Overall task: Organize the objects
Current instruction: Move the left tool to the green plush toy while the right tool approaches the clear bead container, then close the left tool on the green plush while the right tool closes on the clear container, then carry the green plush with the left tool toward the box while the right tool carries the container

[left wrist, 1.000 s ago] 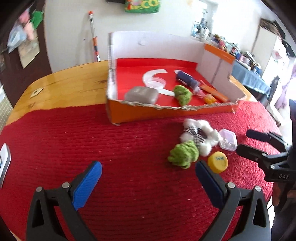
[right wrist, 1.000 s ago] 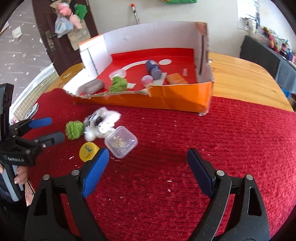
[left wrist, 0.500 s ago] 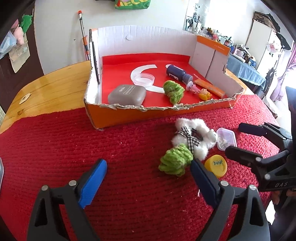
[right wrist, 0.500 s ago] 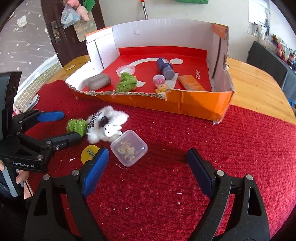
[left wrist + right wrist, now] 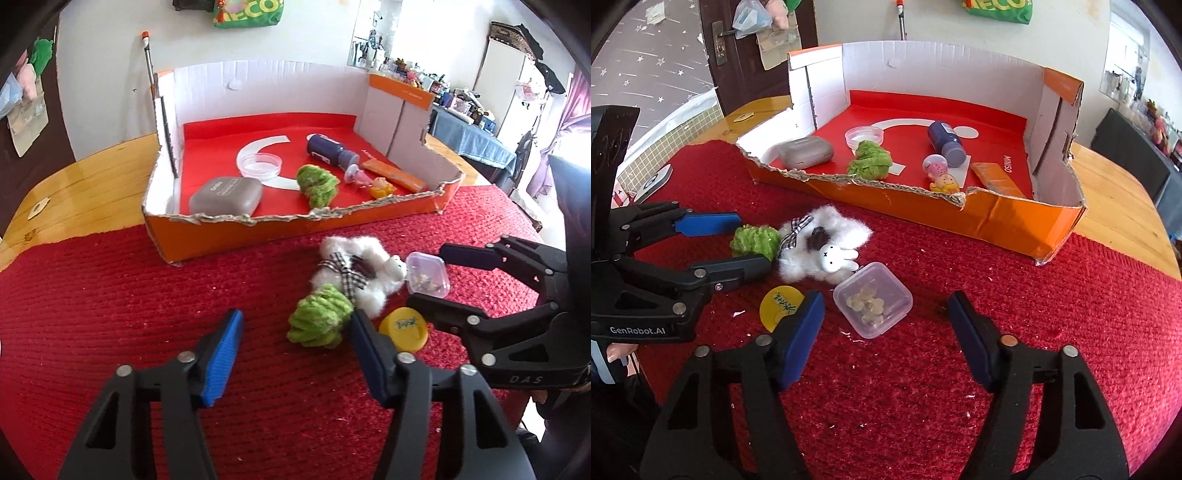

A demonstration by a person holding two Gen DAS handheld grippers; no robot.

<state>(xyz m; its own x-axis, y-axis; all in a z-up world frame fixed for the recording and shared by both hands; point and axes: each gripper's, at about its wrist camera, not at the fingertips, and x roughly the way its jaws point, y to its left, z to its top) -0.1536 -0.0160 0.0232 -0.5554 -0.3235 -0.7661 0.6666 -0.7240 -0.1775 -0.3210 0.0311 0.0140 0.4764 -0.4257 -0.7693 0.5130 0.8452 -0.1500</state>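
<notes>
Four loose things: green woolly ball (image 5: 320, 322), white fluffy toy (image 5: 356, 269), clear lidded tub (image 5: 427, 274) and yellow cap (image 5: 404, 329) lie bunched on the red cloth (image 5: 110, 295) of the worktop, just in front of the orange box (image 5: 295, 229).

Left wrist view, left hand-held gripper (image 5: 295, 350): jaws closing, half-wide; the green woolly ball sits just ahead between the blue pads, touched by neither that I can see. It looks like the chosen pick, being the nearest piece.

Left wrist view, box: its near wall is torn low, likely for easy dropping-in. Inside already lie a grey case (image 5: 226, 194), a second green ball (image 5: 317, 182), a clear dish (image 5: 260, 165), a dark bottle (image 5: 330, 151) and small figures.

Right wrist view, right hand-held gripper (image 5: 886, 332): jaws closing, medium-wide, with the clear lidded tub straddled but not yet pinched; the near pad overlaps the yellow cap.

Right wrist view, neighbours: the white fluffy toy touches both ball and tub, so either lift could drag it.

Judgement: both hands are about to grab; carrying to the box remains.
</notes>
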